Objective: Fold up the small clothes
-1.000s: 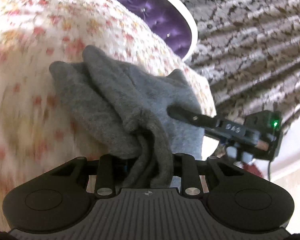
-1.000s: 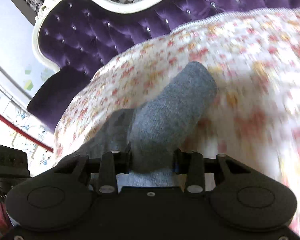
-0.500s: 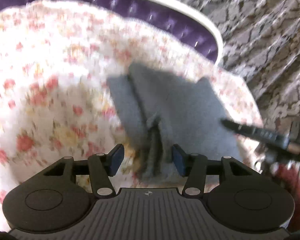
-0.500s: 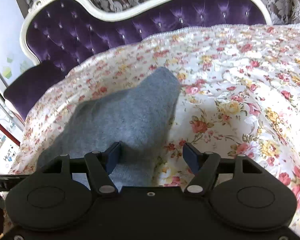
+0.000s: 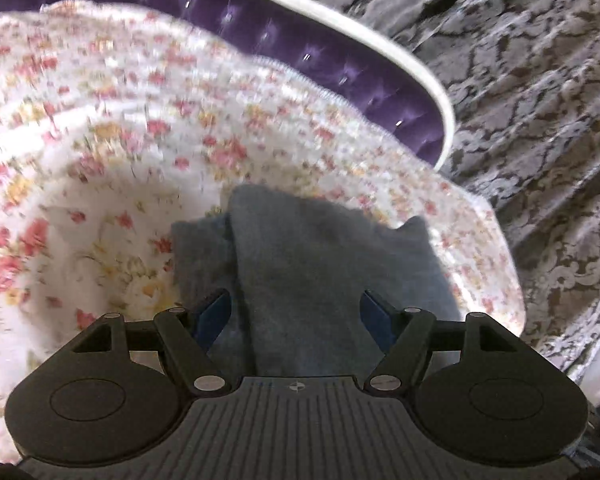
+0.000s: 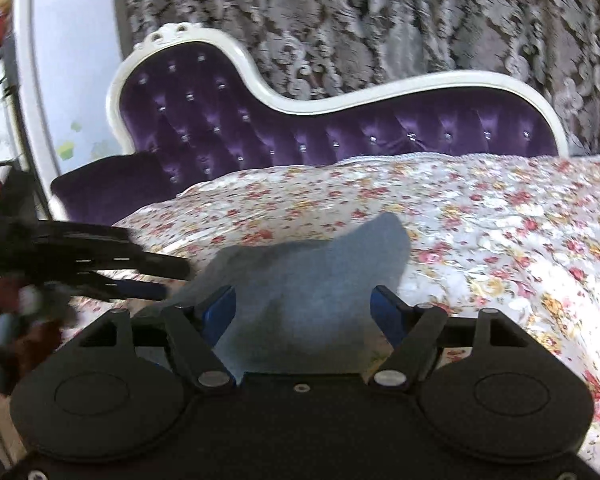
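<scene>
Flowered quilted bedspread (image 6: 500,240) before a purple tufted headboard (image 6: 340,136) serves as our folding surface; the folded grey knit garment (image 5: 320,264) lies flat there; our left gripper (image 5: 296,312) and right gripper (image 6: 304,308) gape around it, holding nothing.

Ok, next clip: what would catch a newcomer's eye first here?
Probably the folded grey knit garment lying on the floral-print bedspread, straight ahead of both open grippers, the left gripper and right gripper. Behind it rises the tufted purple velvet headboard with a white frame, set against grey patterned curtains.
</scene>
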`<state>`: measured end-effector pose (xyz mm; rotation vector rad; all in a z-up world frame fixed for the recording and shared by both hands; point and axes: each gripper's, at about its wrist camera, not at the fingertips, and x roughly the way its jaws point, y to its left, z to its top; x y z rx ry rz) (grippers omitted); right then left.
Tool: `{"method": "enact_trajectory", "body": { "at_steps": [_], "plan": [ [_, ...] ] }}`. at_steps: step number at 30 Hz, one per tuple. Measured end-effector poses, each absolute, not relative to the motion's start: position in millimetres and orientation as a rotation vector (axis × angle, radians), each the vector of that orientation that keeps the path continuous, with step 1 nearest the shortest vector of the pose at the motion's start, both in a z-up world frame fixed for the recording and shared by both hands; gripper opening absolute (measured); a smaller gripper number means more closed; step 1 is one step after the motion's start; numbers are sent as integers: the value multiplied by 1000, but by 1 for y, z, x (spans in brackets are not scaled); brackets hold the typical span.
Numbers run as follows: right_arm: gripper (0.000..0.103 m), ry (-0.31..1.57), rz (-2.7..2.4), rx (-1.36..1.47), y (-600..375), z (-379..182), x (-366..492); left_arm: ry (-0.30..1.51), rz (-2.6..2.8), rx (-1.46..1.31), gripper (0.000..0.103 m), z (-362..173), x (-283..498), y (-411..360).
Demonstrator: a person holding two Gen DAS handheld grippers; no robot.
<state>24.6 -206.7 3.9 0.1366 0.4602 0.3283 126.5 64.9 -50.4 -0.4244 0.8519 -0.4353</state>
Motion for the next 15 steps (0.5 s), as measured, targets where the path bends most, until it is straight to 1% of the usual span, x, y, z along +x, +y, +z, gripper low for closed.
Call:
{"method": "enact_trajectory", "body": {
  "at_steps": [3,7,9,10,11,13,15],
  "plan": [
    [77,460,358,134,-204,3,20,878,-419,-447,69,-62,135,65],
    [77,470,372,138,-200,-2,18,857,-400,-501,67,-63,139,70],
    [77,474,378,147,-200,-3,19,839,-392,-513,44,-61,140,72],
    [77,477,380,148,-199,-4,19,838,-394,-520,17,-61,141,72],
    [77,479,381,147,-199,-4,19,831,-391,-526,9,-60,139,73],
    [77,481,382,147,-198,-5,19,794,-397,-514,6,-54,134,73],
    [77,483,385,147,-196,-5,19,741,-391,-476,6,-46,123,73]
  ]
}}
